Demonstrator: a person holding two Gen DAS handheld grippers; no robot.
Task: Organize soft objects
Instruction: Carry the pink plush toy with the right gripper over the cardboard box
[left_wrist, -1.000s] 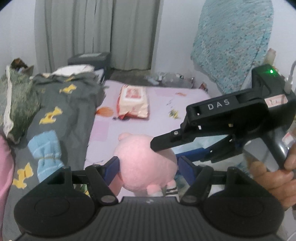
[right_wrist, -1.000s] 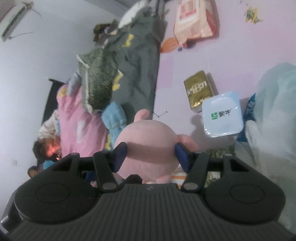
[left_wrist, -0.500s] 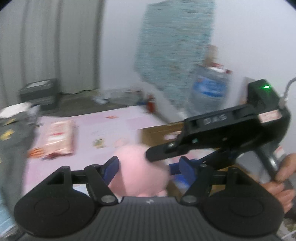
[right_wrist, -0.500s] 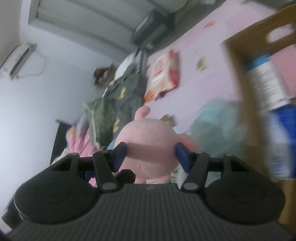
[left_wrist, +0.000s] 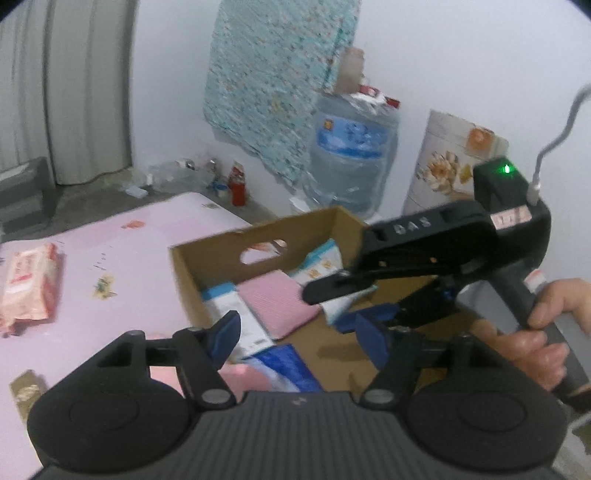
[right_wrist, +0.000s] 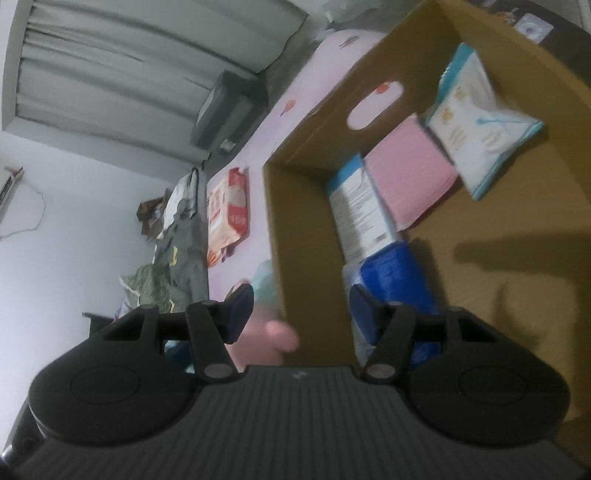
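A pink plush toy (left_wrist: 242, 378) shows low between and below my left gripper's (left_wrist: 295, 338) open jaws; it also shows in the right wrist view (right_wrist: 271, 338), blurred, below my open right gripper (right_wrist: 301, 314). Neither gripper holds it. An open cardboard box (left_wrist: 192, 266) sits just ahead, over its near edge; it also shows in the right wrist view (right_wrist: 280, 221). Inside lie a pink folded cloth (left_wrist: 280, 302), white-and-blue packs (left_wrist: 236, 317) and a blue pack (right_wrist: 391, 280). My right gripper's body (left_wrist: 436, 251) hangs above the box.
A pink mat (left_wrist: 110, 258) covers the floor, with a red-and-white wipes pack (left_wrist: 26, 288) at left. A water jug (left_wrist: 351, 155) and a patterned cloth (left_wrist: 273, 81) stand against the back wall. Grey bedding (right_wrist: 181, 254) lies beyond the box.
Both grippers swung right from the bedding to the cardboard box. Both were shut on the pink plush; now both are open and the plush sits low, dropping out of them.
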